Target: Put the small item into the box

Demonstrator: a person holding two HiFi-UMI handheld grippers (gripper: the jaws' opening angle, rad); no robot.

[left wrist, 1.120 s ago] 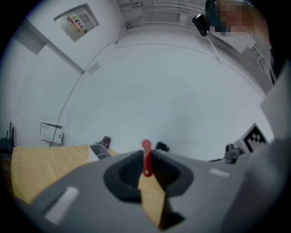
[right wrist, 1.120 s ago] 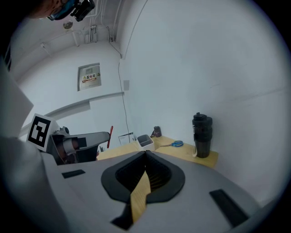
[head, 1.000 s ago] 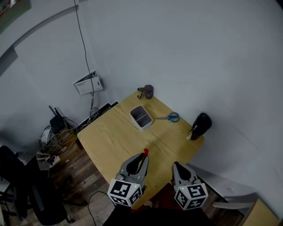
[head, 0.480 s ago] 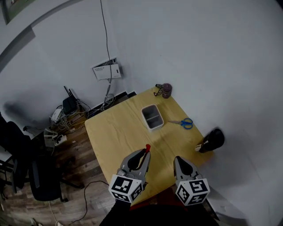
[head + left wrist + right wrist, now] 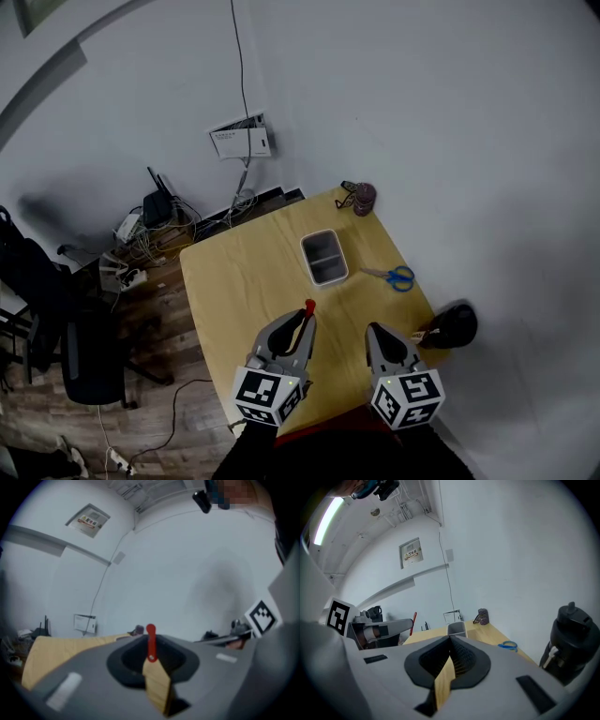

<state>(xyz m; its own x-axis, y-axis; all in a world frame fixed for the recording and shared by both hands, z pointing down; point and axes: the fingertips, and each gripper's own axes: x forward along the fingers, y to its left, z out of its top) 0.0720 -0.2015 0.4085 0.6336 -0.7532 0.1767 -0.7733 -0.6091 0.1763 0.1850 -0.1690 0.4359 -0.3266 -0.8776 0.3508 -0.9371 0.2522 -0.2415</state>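
A small red stick-like item (image 5: 308, 307) pokes out of the tip of my left gripper (image 5: 302, 321), which is shut on it above the near part of the wooden table (image 5: 234, 281). In the left gripper view the red item (image 5: 150, 641) stands upright between the closed jaws. The grey open box (image 5: 324, 256) sits mid-table, ahead of both grippers. My right gripper (image 5: 373, 332) is shut with nothing in it. The right gripper view shows the box (image 5: 457, 628) straight ahead beyond the right gripper (image 5: 451, 657).
Blue-handled scissors (image 5: 400, 277) lie right of the box. A black bottle (image 5: 455, 325) stands at the table's right edge, and a small dark jar (image 5: 364, 198) at its far corner. Cables and a router (image 5: 155, 208) clutter the floor to the left, beside a black chair (image 5: 56, 347).
The head view has swung, so the table and box now sit further right and lower in the picture. Both grippers keep their pose, and the left still holds the red item.
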